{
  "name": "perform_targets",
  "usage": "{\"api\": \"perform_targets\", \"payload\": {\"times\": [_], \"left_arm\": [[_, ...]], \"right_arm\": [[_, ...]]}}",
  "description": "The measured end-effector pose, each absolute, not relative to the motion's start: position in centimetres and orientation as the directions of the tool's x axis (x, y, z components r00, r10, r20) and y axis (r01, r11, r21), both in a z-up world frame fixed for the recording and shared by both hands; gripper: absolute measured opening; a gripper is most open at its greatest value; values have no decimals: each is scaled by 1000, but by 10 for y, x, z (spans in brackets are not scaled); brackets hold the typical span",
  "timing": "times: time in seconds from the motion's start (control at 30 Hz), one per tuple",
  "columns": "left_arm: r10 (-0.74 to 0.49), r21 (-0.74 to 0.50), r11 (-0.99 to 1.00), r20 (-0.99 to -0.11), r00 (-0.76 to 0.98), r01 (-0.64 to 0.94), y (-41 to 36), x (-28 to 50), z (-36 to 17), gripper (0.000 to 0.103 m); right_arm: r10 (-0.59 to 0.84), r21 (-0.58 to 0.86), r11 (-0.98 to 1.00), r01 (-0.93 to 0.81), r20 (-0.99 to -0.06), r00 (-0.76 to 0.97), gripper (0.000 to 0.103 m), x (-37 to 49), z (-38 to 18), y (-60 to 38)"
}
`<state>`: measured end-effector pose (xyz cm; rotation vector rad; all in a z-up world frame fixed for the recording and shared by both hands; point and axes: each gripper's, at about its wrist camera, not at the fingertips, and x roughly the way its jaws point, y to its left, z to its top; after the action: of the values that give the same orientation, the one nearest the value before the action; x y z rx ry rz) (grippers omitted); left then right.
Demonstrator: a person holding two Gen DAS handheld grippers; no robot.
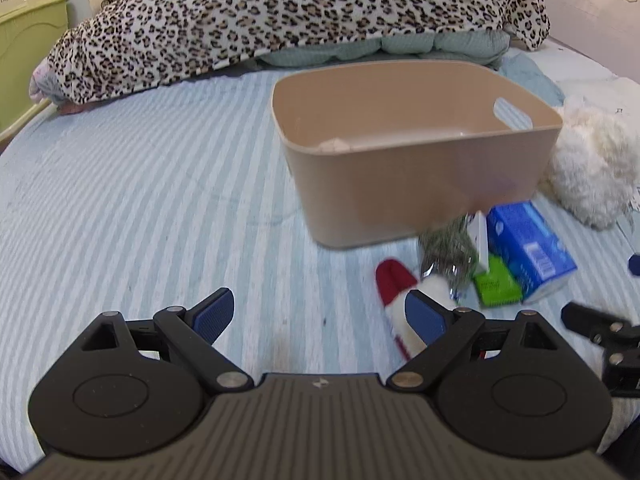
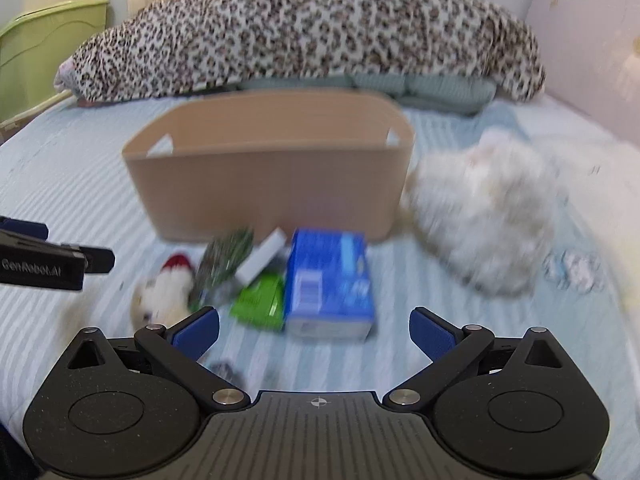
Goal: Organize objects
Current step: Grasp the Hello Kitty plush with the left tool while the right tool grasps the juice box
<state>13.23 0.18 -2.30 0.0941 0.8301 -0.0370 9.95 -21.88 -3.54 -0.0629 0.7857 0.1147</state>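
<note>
A beige plastic bin (image 1: 420, 184) (image 2: 272, 184) stands on the striped bed. In front of it lie a blue tissue pack (image 1: 528, 248) (image 2: 328, 284), a green packet (image 1: 498, 284) (image 2: 260, 300), a small white box (image 1: 482, 240) (image 2: 262, 258), a crinkly clear bag (image 1: 448, 252) (image 2: 224, 264) and a red-and-white plush toy (image 1: 400, 296) (image 2: 168, 288). A fluffy white plush (image 1: 592, 168) (image 2: 488, 208) lies right of the bin. My left gripper (image 1: 320, 316) is open and empty, left of the pile. My right gripper (image 2: 316, 332) is open and empty, just before the tissue pack.
A leopard-print blanket (image 1: 280, 20) (image 2: 304, 32) over folded green bedding runs along the back of the bed. A green headboard (image 1: 28, 52) (image 2: 44, 48) stands at the far left. Something small and pale (image 1: 334, 145) lies inside the bin. The right gripper's arm shows in the left wrist view (image 1: 600, 332).
</note>
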Motion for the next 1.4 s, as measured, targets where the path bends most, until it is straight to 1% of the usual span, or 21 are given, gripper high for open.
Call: {"api": "perform_targets", "payload": {"times": [0.1, 0.33, 0.6, 0.87, 0.97, 1.03, 1.1, 1.23, 1.4], "left_arm": [[6, 69, 995, -749, 662, 70, 6, 127, -32, 93], [5, 70, 995, -763, 646, 75, 15, 117, -44, 93], [10, 65, 996, -776, 631, 63, 25, 114, -55, 93], [1, 36, 998, -767, 641, 42, 26, 116, -53, 93], [-8, 24, 999, -767, 641, 41, 25, 117, -53, 93], [-12, 20, 999, -767, 642, 43, 23, 118, -53, 93], [-21, 12, 999, -764, 645, 47, 20, 118, -51, 93], [-56, -17, 998, -754, 655, 66, 12, 118, -47, 93], [-107, -56, 994, -736, 668, 98, -8, 124, -44, 93]], "right_arm": [[89, -3, 991, -135, -738, 669, 103, 94, -51, -217], [109, 19, 989, -147, -764, 635, 103, 89, -70, -208], [142, 43, 984, -176, -786, 602, 103, 87, -81, -198], [182, 57, 973, -222, -781, 598, 103, 84, -82, -184], [175, 35, 970, -242, -790, 588, 98, 85, -85, -178], [162, 18, 970, -243, -792, 588, 91, 88, -89, -177], [145, 14, 975, -220, -793, 592, 88, 92, -93, -180], [138, 45, 985, -168, -787, 601, 86, 101, -97, -196], [119, 42, 989, -139, -778, 617, 83, 104, -96, -210]]}}
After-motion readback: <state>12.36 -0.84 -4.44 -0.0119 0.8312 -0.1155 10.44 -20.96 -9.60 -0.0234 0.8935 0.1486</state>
